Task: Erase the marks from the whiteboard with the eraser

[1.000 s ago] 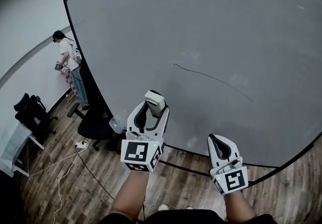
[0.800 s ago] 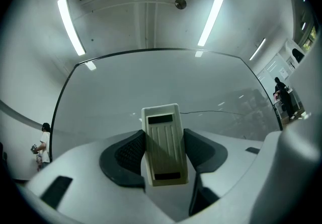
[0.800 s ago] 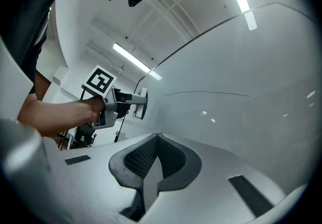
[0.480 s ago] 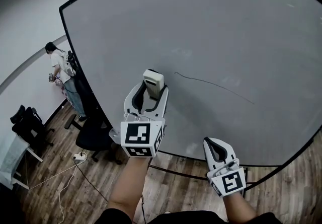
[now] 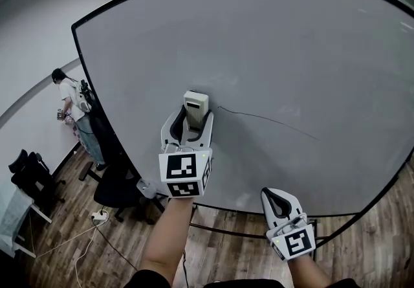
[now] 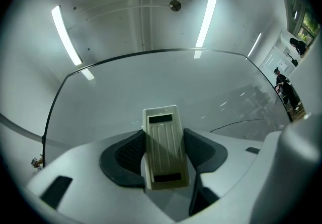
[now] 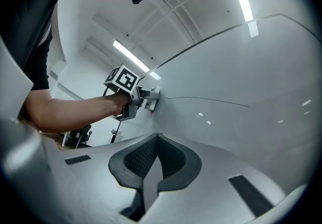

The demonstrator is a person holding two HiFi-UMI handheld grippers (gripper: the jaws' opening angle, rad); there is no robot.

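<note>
The whiteboard (image 5: 272,54) fills the head view, with one thin dark line (image 5: 268,121) slanting down to the right across its middle. My left gripper (image 5: 193,117) is shut on the cream eraser (image 5: 195,105), held just left of the line's left end. In the left gripper view the eraser (image 6: 163,145) stands between the dark pads, the line (image 6: 236,125) to its right. From the right gripper view, the eraser (image 7: 152,98) seems pressed against the board beside the line (image 7: 206,99). My right gripper (image 5: 281,197) hangs low below the board, shut on nothing (image 7: 156,160).
A person (image 5: 71,102) stands at the far left beside the board's edge. An office chair (image 5: 116,180) sits below the board's left corner, darker chairs (image 5: 29,173) farther left. A power strip and cable (image 5: 100,217) lie on the wooden floor.
My left gripper has risen with the eraser, from below the line to just left of its left end. The right gripper stays low.
</note>
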